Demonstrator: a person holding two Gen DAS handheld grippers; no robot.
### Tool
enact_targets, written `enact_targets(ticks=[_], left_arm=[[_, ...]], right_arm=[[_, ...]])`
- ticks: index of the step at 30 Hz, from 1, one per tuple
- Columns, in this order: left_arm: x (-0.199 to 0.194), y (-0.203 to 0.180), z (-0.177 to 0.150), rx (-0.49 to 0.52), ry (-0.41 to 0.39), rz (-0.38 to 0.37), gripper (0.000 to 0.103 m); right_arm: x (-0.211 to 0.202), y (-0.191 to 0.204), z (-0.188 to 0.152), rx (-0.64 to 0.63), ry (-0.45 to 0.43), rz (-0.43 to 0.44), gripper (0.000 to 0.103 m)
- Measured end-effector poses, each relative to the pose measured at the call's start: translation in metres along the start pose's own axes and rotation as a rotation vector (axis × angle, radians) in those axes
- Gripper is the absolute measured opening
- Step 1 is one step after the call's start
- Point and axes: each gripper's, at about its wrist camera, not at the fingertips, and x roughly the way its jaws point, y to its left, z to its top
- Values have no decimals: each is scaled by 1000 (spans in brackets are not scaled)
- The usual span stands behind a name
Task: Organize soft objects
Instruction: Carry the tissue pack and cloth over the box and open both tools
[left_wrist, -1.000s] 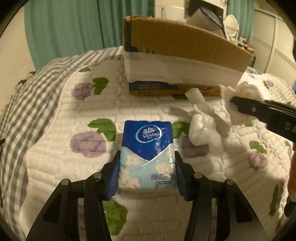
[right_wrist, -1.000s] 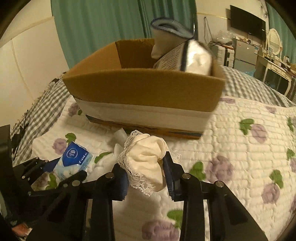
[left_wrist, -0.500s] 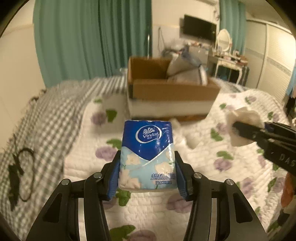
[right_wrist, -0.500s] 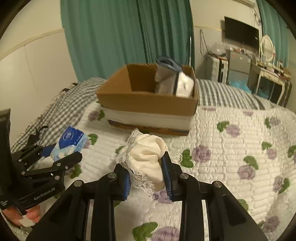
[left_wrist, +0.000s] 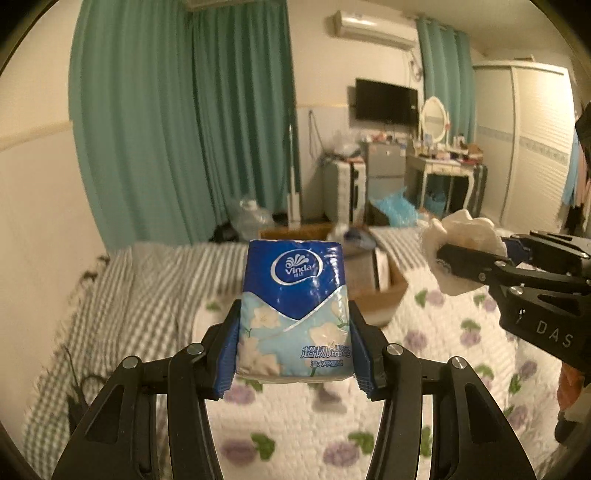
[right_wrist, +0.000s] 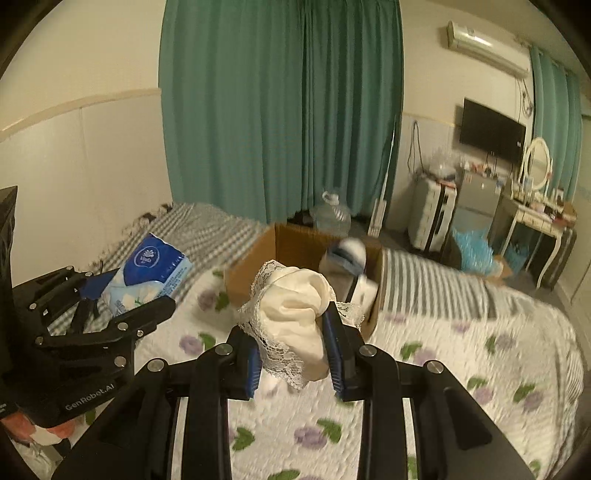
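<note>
The left gripper (left_wrist: 293, 350) clamps a Vinda tissue pack (left_wrist: 294, 310), the right gripper (right_wrist: 291, 354) a lace-trimmed cloth (right_wrist: 291, 314), both raised in front of the cardboard box (right_wrist: 255, 266).

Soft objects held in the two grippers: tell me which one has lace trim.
The cream fabric bundle in the right gripper; white lace edges it. The left gripper holds a smooth blue plastic Vinda tissue pack.

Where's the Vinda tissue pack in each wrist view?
Left wrist: Vinda tissue pack at centre, upright, clamped between the left gripper jaws.
Right wrist: same pack at left, tilted, held in the left gripper.
Shared landmark: the cardboard box on the bed, behind the pack in the left view, centre in the right view.
</note>
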Motion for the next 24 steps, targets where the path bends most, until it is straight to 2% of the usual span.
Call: enact_targets(ticks=[5, 12, 15, 20, 24], left_arm=[[28, 2, 30, -3, -12, 0, 50], [101, 10, 52, 16, 18, 56, 50], [137, 17, 49, 16, 48, 91, 50], [185, 28, 35, -14, 106, 76, 50], [204, 26, 26, -10, 130, 65, 51]], right_arm=[[9, -3, 41, -16, -32, -14, 29], [69, -15, 89, -17, -30, -12, 29], [106, -24, 103, 23, -23, 19, 29], [178, -32, 108, 73, 37, 85, 29], [226, -38, 103, 74, 96, 83, 29]])
